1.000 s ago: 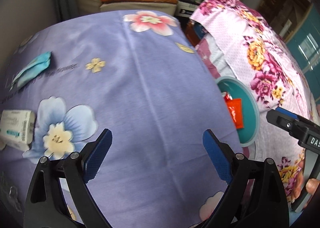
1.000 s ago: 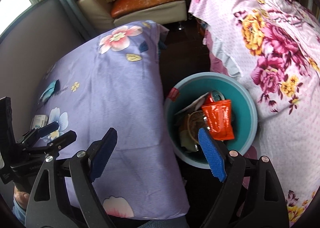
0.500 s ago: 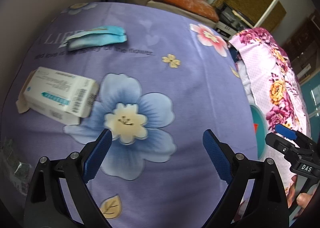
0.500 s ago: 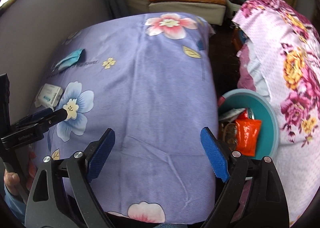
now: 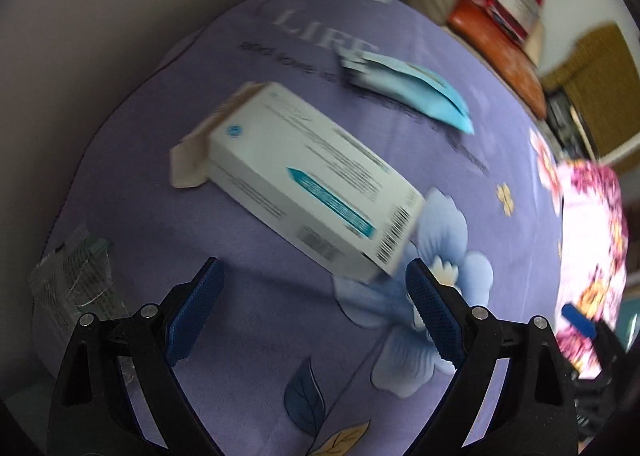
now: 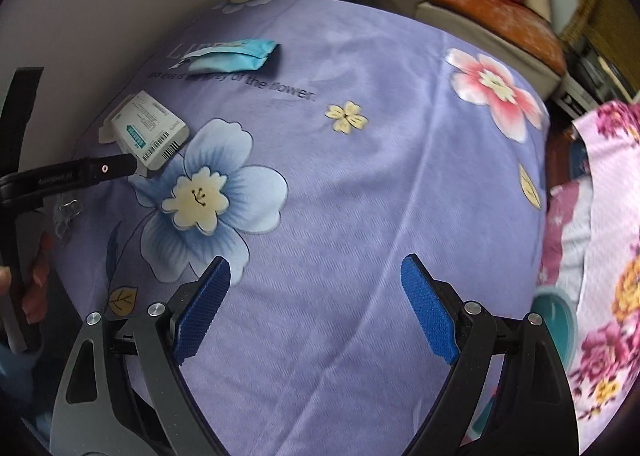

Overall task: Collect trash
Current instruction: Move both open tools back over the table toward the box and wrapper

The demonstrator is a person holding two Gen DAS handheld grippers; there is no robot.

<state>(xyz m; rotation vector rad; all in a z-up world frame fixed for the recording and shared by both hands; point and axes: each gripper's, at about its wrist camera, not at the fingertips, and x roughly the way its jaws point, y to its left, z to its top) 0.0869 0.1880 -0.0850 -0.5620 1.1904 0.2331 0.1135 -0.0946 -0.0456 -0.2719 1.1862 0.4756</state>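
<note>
left wrist view, left to right: a clear crinkled wrapper [image 5: 74, 284] lies at the edge of the purple flowered cloth [image 5: 280, 356], then the white carton [image 5: 308, 184] just ahead of the left gripper [image 5: 316, 296], whose blue pads stand apart with nothing between them; a light blue packet [image 5: 416, 92] lies beyond. right wrist view: carton [image 6: 150, 132] and packet [image 6: 232, 56] sit far left, the right gripper [image 6: 316, 304] hangs spread wide over bare cloth, and the teal bin [image 6: 554, 308] peeks in at the right edge
</note>
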